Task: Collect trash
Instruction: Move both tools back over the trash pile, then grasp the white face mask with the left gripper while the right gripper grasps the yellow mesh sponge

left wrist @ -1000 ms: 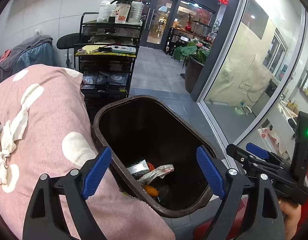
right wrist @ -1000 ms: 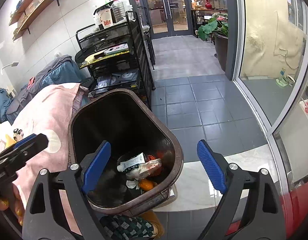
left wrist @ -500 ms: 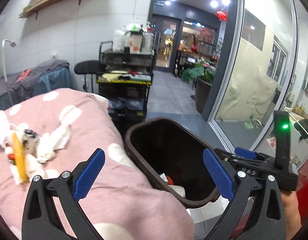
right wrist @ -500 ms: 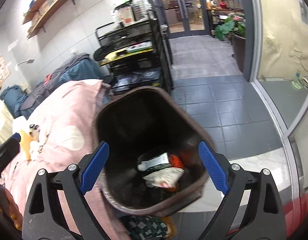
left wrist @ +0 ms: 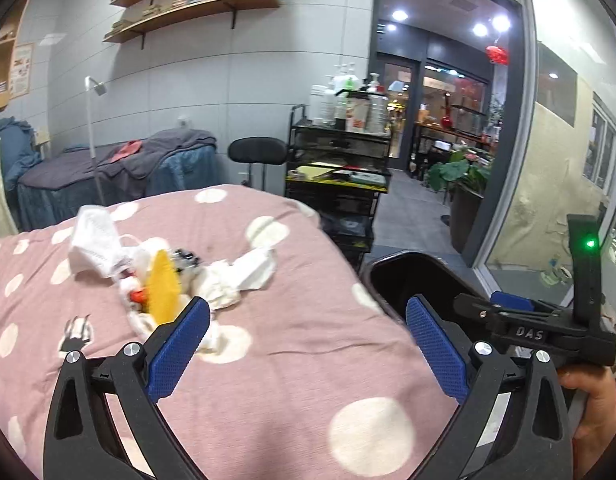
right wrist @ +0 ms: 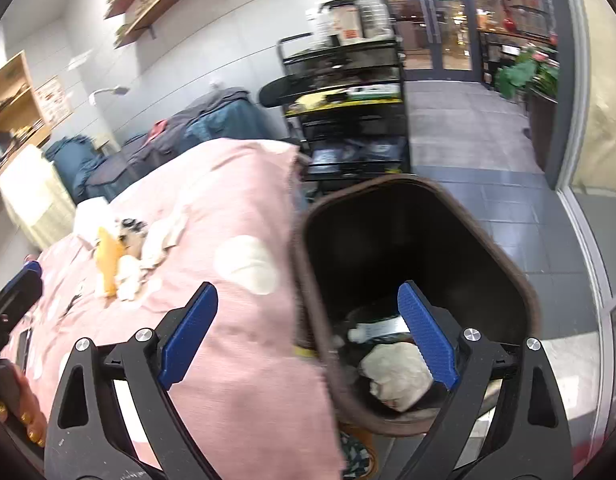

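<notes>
— Jaws on both tools: how are they set?

— Both pairs are spread wide, and nothing is held between them. The left gripper is poised over a pink bedcover with white dots; the right gripper is placed across the edge where that cover meets the dark brown plastic bin.

— Where is the trash found?

— A small heap is seen on the bedcover, ahead of the left blue pad: a white face mask, crumpled white tissues, a yellow wedge-shaped scrap and a bit of something orange-red beside it. More is seen inside the bin: a crumpled pale wad and a white tube whose label is too blurred to be read.

— Can any writing be read?

— "DAS" is moulded in pale letters on the black body of the right tool, seen from the left view, below its green light. Red print is noted on a white container atop the black wire trolley, but it cannot be made out. A poster on the far wall is likewise illegible.

— And the bin's position?

— It stands on the grey tiled floor, just beside the bed's edge.
</notes>
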A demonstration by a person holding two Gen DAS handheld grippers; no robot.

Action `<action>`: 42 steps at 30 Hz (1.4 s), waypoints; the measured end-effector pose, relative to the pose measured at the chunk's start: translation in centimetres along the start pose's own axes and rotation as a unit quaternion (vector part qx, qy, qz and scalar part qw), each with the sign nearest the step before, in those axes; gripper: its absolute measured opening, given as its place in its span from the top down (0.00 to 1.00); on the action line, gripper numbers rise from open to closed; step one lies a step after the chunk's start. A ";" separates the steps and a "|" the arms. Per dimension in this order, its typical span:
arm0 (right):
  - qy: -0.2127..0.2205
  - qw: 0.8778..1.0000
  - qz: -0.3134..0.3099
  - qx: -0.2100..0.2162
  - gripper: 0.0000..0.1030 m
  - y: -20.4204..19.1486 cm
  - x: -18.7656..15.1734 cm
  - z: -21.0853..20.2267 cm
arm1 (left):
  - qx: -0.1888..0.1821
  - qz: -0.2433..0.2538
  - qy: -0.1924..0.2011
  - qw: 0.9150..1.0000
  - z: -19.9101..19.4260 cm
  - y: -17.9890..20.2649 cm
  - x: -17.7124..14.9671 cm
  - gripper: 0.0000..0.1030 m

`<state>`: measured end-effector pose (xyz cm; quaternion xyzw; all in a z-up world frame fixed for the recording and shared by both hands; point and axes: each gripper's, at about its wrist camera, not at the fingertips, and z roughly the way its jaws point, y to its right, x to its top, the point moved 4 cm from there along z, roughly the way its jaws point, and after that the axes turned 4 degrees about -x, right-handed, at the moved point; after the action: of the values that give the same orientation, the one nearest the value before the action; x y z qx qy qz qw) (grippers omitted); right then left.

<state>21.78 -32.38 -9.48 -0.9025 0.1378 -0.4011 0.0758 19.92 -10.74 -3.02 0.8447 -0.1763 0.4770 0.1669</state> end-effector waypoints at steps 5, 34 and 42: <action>-0.006 0.999 -0.033 0.027 0.12 -4.2 0.1 0.7 | 0.036 -0.016 -0.007 0.999 -1.3 -4.0 -0.8 0.06; -0.115 0.956 -0.217 0.158 0.30 -26.8 2.1 10.6 | 0.141 -0.097 -0.060 0.983 -0.1 -24.8 -1.3 0.06; -0.149 0.951 -0.225 0.152 0.59 -29.2 2.2 15.0 | 0.147 -0.122 -0.059 0.980 4.4 -29.1 1.7 0.06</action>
<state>39.87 -4.94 -10.77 -0.9371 -0.1445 -0.2853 0.1396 37.39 12.73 -6.99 0.9016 -0.0093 0.4236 0.0870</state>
